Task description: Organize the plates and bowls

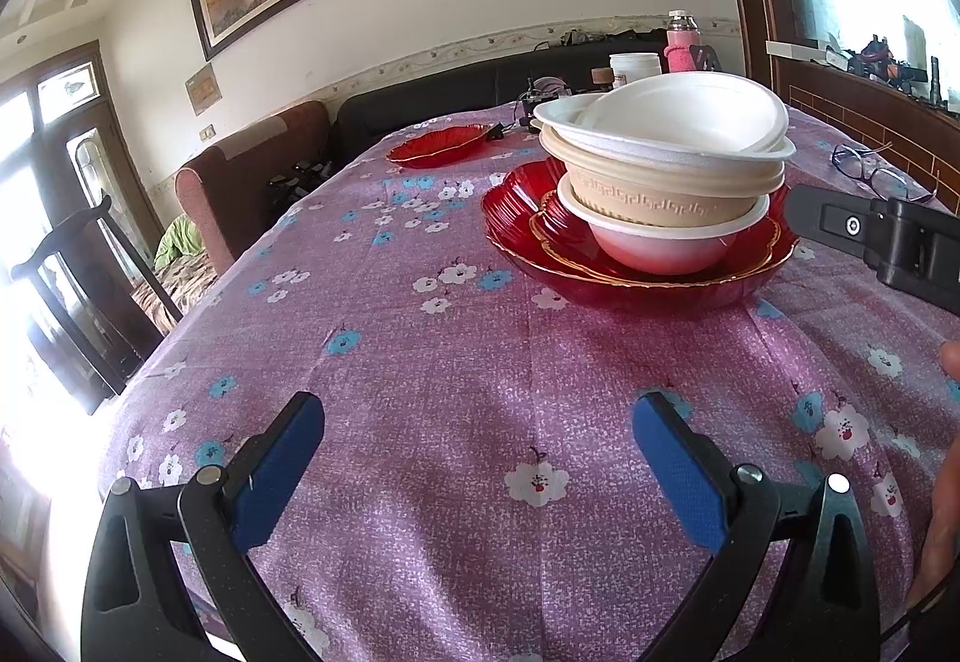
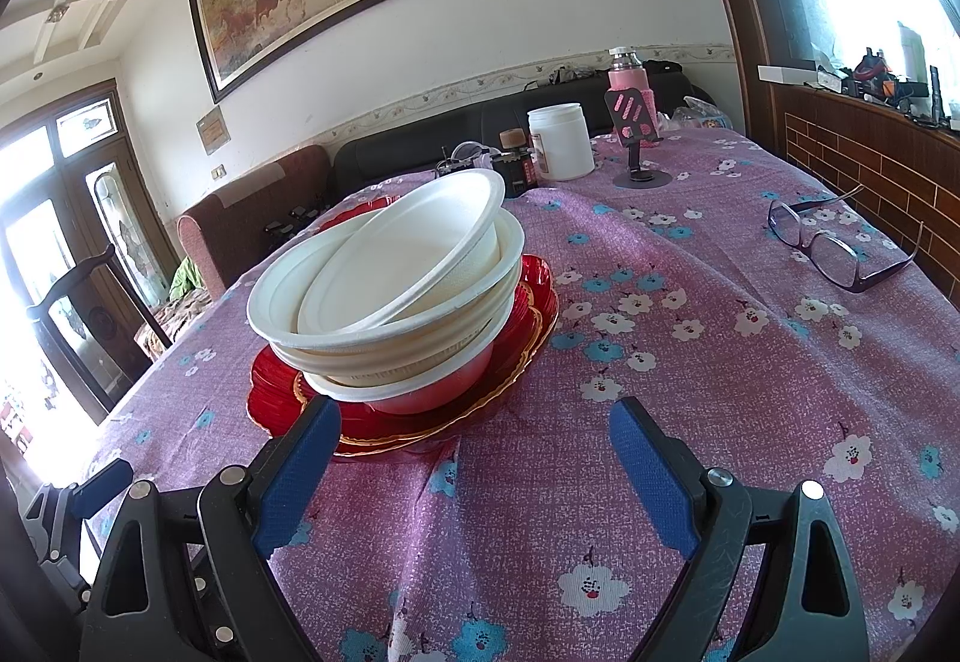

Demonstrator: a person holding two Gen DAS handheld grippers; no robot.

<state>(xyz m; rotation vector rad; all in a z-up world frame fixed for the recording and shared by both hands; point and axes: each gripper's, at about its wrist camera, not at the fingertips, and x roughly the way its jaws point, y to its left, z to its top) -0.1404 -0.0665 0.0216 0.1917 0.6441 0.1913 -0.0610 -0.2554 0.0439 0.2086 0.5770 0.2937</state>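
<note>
1. Left wrist view: the left gripper [image 1: 477, 443] hovers empty, jaws spread wide, above the floral tablecloth [image 1: 420, 362]; the bowl stack [image 1: 663, 170] on red glass plates [image 1: 630, 278] lies ahead and right. A lone red plate [image 1: 437, 144] sits farther back.

2. Right wrist view: the right gripper [image 2: 468, 452], also wide open and empty, is nearer, the bowl stack [image 2: 390, 290] just ahead-left. Only here do the phone stand [image 2: 636, 122] and white jar [image 2: 559, 141] show fully.

The stacked bowls [image 2: 390, 290] hide most of the far red plate [image 2: 354, 218] in the right wrist view. A hand [image 1: 942, 482] is cut off at the left wrist view's right edge.
</note>
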